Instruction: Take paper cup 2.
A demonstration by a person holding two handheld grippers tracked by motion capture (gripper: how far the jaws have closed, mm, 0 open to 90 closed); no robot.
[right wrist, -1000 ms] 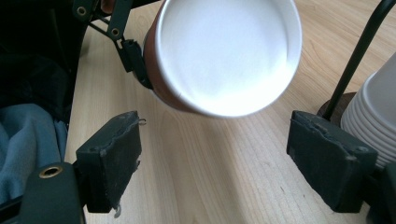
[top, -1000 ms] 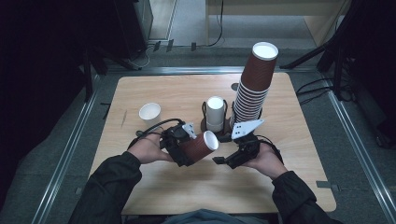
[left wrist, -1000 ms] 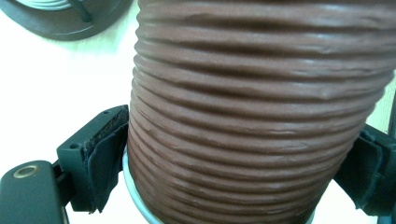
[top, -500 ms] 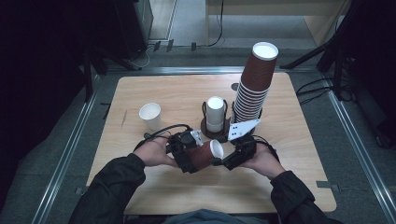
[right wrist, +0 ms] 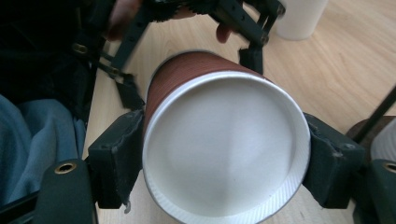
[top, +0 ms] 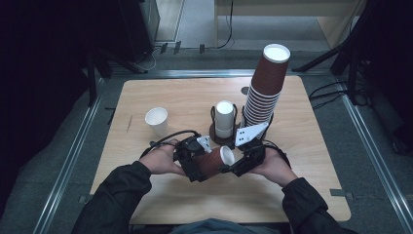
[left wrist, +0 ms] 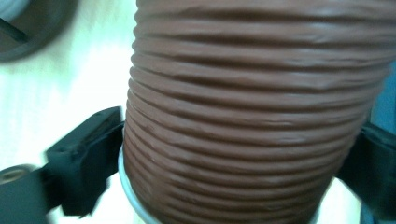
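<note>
Wooden table (top: 302,161); both claws around brown cup (top: 213,162)

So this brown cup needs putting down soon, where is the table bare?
Bare wood lies along the near edge of the table, in front of the hands, and at the far left corner behind the white cup. The right edge beside the cup stack is also free. It is crowded mid-table around the holder, the stack and the brown cup.

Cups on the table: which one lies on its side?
The single brown ribbed cup between the two grippers lies sideways; the white cup and the brown cup stack stand upright.
</note>
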